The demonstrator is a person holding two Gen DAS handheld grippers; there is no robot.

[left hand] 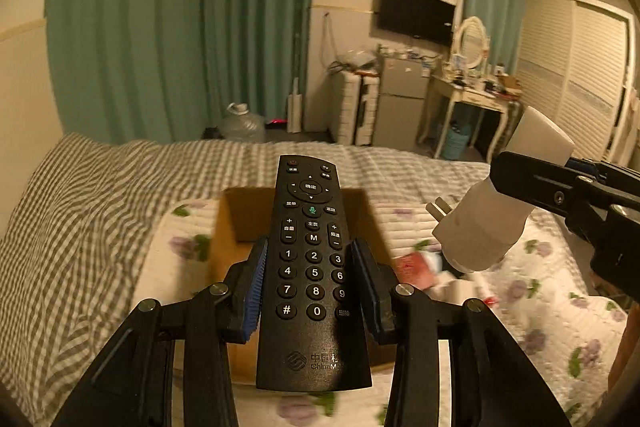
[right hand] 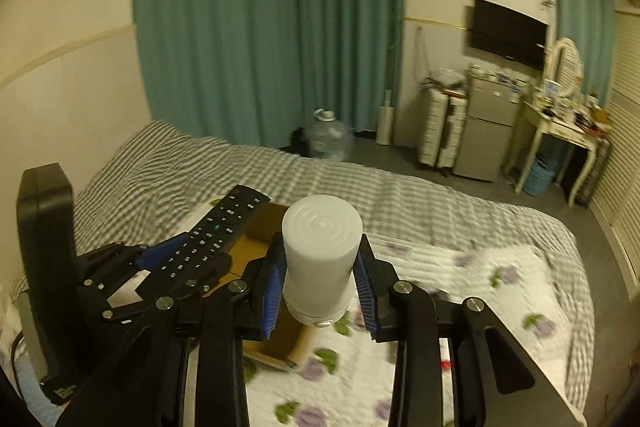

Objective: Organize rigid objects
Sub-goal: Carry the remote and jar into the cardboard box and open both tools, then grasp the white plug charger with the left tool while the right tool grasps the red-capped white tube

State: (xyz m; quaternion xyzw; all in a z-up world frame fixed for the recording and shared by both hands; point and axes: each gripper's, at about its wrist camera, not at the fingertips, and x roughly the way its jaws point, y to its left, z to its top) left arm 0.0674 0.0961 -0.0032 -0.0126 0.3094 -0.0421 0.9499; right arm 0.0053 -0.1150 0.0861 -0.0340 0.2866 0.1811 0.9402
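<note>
My left gripper [left hand: 313, 281] is shut on a black remote control [left hand: 310, 259] and holds it above an open cardboard box [left hand: 240, 215] that lies on the bed. My right gripper [right hand: 320, 281] is shut on a white plug-in night light [right hand: 320, 251] with metal prongs, held just right of the box. In the left wrist view the night light [left hand: 492, 211] and the right gripper's fingers [left hand: 560, 195] show at the right. In the right wrist view the remote [right hand: 218, 231] and the left gripper [right hand: 160, 267] show at the left, over the box [right hand: 260, 227].
The bed has a grey checked cover [left hand: 80, 211] and a white floral quilt [right hand: 500, 287]. A red packet [left hand: 414, 269] and small white items lie on the quilt right of the box. A black upright device [right hand: 44, 259] stands at far left. A water jug [right hand: 328, 139], fridge and dresser stand beyond the bed.
</note>
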